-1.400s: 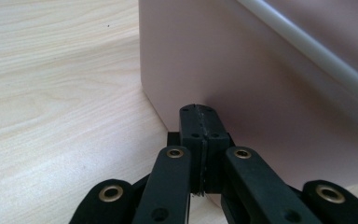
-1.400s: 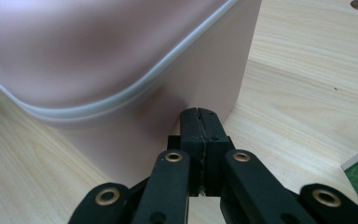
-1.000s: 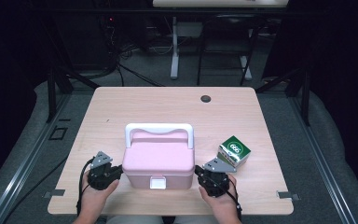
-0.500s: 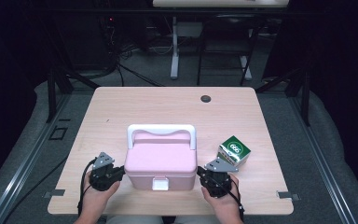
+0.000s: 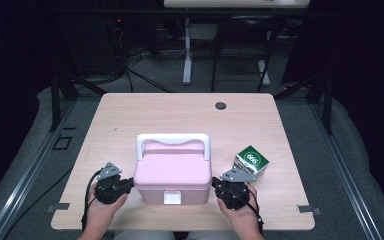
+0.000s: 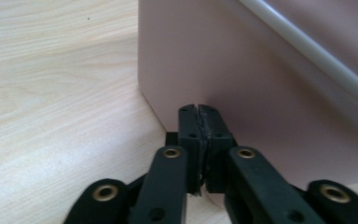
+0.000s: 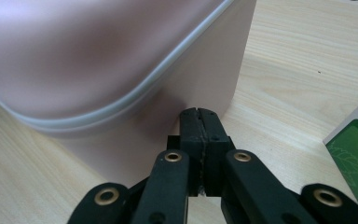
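A pink lidded box (image 5: pixel 172 172) with a white handle (image 5: pixel 172 137) and a white front clasp stands near the table's front edge. My left gripper (image 5: pixel 130 186) points at the box's left side; in the left gripper view its tips (image 6: pixel 199 109) meet against the pink wall (image 6: pixel 261 93). My right gripper (image 5: pixel 215 185) points at the right side, tips (image 7: pixel 196 112) at the pink wall (image 7: pixel 98 56) under the lid's rim. Both pairs of jaws have just been opening a trace, though the pads still look together with nothing between them.
A green and white carton (image 5: pixel 251 161) lies just right of the box, beside my right gripper, also at the edge of the right gripper view (image 7: pixel 354 158). A small dark round disc (image 5: pixel 221 105) sits at the far side of the wooden table (image 5: pixel 180 115).
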The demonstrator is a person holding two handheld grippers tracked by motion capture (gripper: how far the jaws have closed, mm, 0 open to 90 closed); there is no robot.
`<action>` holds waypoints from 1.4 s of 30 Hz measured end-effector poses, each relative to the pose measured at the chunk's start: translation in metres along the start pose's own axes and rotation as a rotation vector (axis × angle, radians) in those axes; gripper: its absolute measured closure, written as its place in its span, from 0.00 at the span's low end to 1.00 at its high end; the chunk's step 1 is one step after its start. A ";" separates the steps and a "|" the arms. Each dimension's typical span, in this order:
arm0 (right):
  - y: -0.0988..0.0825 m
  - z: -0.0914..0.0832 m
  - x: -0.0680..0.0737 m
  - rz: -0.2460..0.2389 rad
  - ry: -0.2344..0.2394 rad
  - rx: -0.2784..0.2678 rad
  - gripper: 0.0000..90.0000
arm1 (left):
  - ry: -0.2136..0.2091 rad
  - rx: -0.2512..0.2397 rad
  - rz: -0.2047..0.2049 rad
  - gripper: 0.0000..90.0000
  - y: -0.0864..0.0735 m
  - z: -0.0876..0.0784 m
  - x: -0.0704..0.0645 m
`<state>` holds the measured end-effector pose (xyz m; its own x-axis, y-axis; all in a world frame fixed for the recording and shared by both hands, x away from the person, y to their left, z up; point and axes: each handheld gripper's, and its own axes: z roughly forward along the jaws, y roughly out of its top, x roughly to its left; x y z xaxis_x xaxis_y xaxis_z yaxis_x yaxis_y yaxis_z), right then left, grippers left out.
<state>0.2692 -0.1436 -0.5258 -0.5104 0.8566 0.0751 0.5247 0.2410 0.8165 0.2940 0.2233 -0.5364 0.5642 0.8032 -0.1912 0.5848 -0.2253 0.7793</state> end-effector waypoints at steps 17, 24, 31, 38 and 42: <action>0.037 -0.025 -0.022 0.028 0.068 -0.073 0.78 | 0.018 -0.079 0.004 0.64 0.041 -0.038 0.009; 0.066 -0.040 -0.024 0.017 0.086 -0.130 0.73 | 0.002 -0.129 0.015 0.61 0.069 -0.052 0.005; 0.079 -0.028 -0.018 0.015 0.114 -0.130 0.66 | -0.005 -0.136 0.046 0.57 0.086 -0.043 -0.006; 0.082 -0.011 -0.016 0.039 0.098 -0.137 0.62 | -0.001 -0.123 0.040 0.59 0.087 -0.023 -0.013; 0.082 -0.005 -0.016 0.044 0.099 -0.137 0.63 | 0.014 -0.133 0.035 0.63 0.087 -0.020 -0.016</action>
<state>0.3170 -0.1393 -0.4574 -0.5568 0.8145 0.1629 0.4537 0.1339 0.8810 0.3243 0.2024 -0.4535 0.5740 0.8040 -0.1553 0.4819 -0.1784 0.8578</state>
